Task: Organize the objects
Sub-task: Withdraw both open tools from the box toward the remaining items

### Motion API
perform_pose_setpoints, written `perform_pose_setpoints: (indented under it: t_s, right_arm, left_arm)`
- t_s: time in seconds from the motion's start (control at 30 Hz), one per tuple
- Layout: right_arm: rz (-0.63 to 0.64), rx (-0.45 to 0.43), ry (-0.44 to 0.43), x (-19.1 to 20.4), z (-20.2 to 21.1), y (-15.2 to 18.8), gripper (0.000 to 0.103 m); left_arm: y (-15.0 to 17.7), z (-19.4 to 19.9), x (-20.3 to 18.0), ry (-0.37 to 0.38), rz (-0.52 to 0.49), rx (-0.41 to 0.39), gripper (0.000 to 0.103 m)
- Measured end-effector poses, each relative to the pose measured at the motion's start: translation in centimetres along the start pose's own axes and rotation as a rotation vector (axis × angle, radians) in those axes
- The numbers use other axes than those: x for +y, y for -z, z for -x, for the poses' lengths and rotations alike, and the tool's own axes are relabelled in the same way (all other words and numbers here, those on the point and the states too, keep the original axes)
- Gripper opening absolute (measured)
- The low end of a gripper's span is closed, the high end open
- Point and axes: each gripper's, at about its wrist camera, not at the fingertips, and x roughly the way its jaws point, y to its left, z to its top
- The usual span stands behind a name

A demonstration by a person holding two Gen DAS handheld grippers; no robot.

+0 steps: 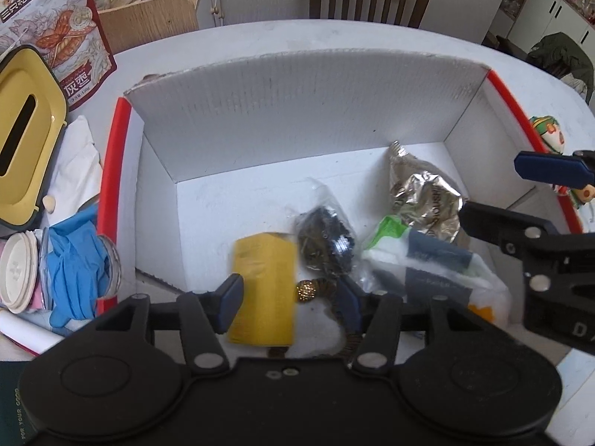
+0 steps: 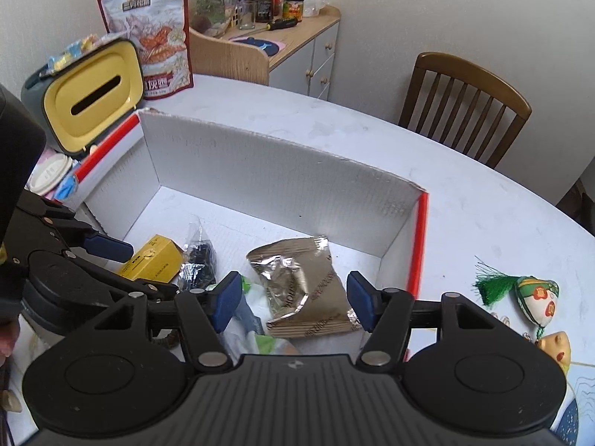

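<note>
Both your left gripper (image 1: 288,303) and right gripper (image 2: 293,303) hang apart and empty over the box (image 1: 297,85); the yellow carton (image 1: 264,290) and foil packet (image 2: 303,290) below could snag a closing pad.

Soft daylight, fisheye-bent edges, slight blur

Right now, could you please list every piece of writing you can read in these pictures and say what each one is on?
"灰枣": snack pouch standing beside the yellow lid.
"三只松鼠": brand at the top of the same pouch.
"FOR YOUR GOO": dark item at the frame's lower left edge, cut off.
Foil packet in the box: print too creased to read.
Yellow carton: print too small.
</note>
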Motion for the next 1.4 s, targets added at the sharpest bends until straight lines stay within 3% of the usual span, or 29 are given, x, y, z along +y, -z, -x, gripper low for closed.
perform_pose_setpoints:
  t_s: [0.3,0.7,1.0,1.4]
  right_arm:
    - [-0.033,-0.046,-0.044,-1.9,3.4,0.9,0.061]
    - [-0.084,-0.111,-0.110,-5.0,8.5,3.1,0.061]
    - [-0.117,-0.152,-0.149,-8.0,11.9,5.6,0.061]
    - [-0.141,-0.154,-0.161,-12.3,14.4,8.9,0.061]
  left_arm:
    - [0.2,2.5,-0.6,0.030,0.016,-0.067,0.059]
    - [1.3,7.4,-4.4,0.086,-0.005,-0.173,0.063]
    - [2.5,10.0,-8.3,0.101,-0.016,-0.220,0.064]
    - [3.7,11.8,-14.4,0.113,-0.056,-0.273,0.073]
